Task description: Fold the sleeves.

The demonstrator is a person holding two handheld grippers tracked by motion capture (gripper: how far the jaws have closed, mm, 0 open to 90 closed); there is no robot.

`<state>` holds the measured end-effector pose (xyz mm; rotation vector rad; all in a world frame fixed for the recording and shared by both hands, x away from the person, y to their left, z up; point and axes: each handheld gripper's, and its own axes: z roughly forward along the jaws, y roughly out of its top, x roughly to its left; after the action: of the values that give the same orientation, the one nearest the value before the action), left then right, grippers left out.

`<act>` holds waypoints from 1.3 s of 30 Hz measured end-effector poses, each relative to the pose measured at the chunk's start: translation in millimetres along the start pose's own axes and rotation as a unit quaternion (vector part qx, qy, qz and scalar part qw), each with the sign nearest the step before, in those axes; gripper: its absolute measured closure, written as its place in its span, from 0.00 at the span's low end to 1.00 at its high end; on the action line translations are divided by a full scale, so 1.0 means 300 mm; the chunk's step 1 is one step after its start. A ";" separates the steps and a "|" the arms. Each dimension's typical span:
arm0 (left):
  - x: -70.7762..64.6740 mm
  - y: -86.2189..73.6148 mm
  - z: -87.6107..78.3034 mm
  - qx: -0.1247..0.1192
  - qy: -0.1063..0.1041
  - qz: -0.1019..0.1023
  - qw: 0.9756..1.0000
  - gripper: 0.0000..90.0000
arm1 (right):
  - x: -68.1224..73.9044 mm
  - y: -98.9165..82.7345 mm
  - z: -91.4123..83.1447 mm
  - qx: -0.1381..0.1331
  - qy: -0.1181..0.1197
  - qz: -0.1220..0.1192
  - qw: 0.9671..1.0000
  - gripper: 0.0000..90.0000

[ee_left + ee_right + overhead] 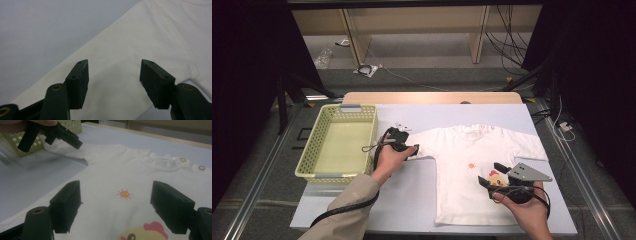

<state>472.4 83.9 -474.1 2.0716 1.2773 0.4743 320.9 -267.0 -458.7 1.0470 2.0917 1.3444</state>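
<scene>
A small white T-shirt (472,165) lies flat on the pale blue table top, with a little orange sun (124,194) and a yellow chick print (495,177) on its front. My left gripper (414,150) is at the shirt's left sleeve. In the left gripper view its jaws (113,82) stand apart over the sleeve cloth (150,37), pressing on nothing. My right gripper (491,173) hovers open over the lower right of the shirt, next to the chick. In the right gripper view its jaws (116,207) frame the shirt's front (112,177), and the left gripper (67,138) shows at the far sleeve.
A pale green plastic basket (337,107) stands at the table's left side, close to the left hand; its wall also shows in the right gripper view (75,125). Bare blue table top (412,195) lies between the two arms. The wooden far edge (432,97) borders the floor.
</scene>
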 end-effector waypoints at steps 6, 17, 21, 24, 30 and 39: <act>0.005 -0.007 0.045 0.021 0.006 -0.008 1.000 0.48 | 0.000 -0.001 0.001 0.000 0.002 0.002 1.000 0.28; -0.001 0.002 0.046 0.023 0.007 -0.001 1.000 0.75 | 0.002 -0.002 0.006 0.000 0.005 0.000 1.000 0.29; -0.019 0.003 0.047 0.025 0.011 0.002 1.000 0.86 | 0.001 -0.002 0.006 0.000 0.005 0.000 1.000 0.29; -0.030 0.007 0.049 0.030 0.011 0.001 0.999 0.94 | 0.001 -0.002 0.006 0.000 0.005 0.000 1.000 0.29; -0.028 0.006 0.049 0.027 0.010 -0.018 0.999 0.99 | 0.001 -0.003 0.006 0.001 0.006 0.001 1.000 0.29; -0.026 0.020 0.022 -0.008 -0.006 -0.042 0.999 0.99 | -0.003 -0.004 0.006 0.003 0.005 0.003 1.000 0.29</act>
<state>476.6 72.8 -474.5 1.9955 1.3438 0.4335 322.3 -267.1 -460.6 1.0521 2.1019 1.3499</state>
